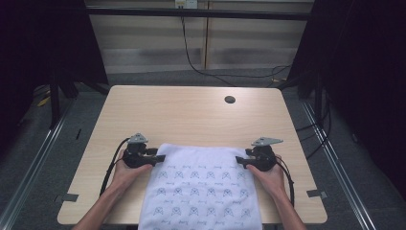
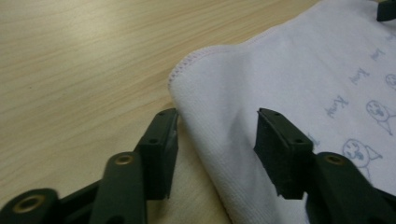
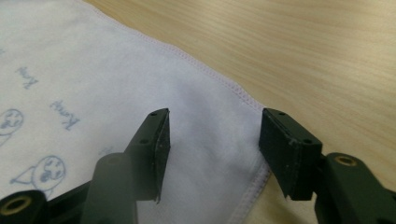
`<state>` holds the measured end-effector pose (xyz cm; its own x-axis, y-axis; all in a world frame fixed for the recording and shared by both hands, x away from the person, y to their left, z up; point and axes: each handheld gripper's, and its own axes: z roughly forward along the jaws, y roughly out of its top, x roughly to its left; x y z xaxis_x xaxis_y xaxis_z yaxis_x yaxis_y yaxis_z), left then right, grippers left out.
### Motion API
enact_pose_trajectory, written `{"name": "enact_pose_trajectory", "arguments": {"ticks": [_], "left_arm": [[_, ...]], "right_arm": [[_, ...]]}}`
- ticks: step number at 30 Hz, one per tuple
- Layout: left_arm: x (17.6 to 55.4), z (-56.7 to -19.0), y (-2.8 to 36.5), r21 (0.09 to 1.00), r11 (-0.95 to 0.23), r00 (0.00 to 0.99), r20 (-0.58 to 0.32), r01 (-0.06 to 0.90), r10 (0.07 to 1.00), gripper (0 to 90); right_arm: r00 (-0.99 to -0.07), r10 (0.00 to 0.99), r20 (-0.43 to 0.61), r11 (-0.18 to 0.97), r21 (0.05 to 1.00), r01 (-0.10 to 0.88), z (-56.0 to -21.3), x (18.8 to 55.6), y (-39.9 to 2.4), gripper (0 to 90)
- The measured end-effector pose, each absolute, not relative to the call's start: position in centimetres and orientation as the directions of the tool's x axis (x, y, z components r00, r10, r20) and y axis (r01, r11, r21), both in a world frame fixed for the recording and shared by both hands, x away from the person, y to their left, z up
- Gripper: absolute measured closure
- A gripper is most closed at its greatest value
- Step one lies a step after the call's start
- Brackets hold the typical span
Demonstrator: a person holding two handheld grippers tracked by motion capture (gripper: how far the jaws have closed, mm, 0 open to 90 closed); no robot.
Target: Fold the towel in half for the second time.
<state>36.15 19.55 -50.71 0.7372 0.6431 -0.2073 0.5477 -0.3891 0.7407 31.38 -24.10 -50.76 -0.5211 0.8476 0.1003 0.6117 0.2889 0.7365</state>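
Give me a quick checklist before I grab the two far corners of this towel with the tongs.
1. Left tongs open: ok, a clear gap stands between the pads.
2. Right tongs open: ok, the pads are apart.
3. Towel edge between the left pads: ok, one pad sits off the cloth on the table, the other over it.
4. Right corner between the right pads: ok, the stitched edge runs between them.
5. Towel lying flat: ok, spread out with no large folds; its near edge hangs past the table's front.
6. Pads pressing on cloth: not ok, neither pair has closed on it yet.
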Motion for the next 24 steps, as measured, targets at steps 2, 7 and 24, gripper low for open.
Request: {"name": "enact_pose_trajectory", "arguments": {"ticks": [2, 7, 24], "left_arm": [[36.0, -50.7, 19.4, 0.738, -0.399, 0.742, -0.2, 0.544, 0.64, 59.0], [35.5, -50.7, 19.3, 0.733, -0.431, 0.777, -0.208, 0.526, 0.594, 86.1], [38.1, -43.2, 21.4, 0.864, -0.201, 0.762, -0.27, 0.462, 0.589, 86.8]], "right_arm": [[-0.519, 0.852, 0.062, 0.314, 0.733, 0.603, -50.7, 31.3, -23.9, 50.7], [-0.539, 0.836, 0.097, 0.304, 0.737, 0.604, -50.7, 30.7, -23.8, 86.4], [-0.581, 0.781, 0.229, 0.111, 0.864, 0.491, -43.6, 32.9, -24.9, 88.9]]}}
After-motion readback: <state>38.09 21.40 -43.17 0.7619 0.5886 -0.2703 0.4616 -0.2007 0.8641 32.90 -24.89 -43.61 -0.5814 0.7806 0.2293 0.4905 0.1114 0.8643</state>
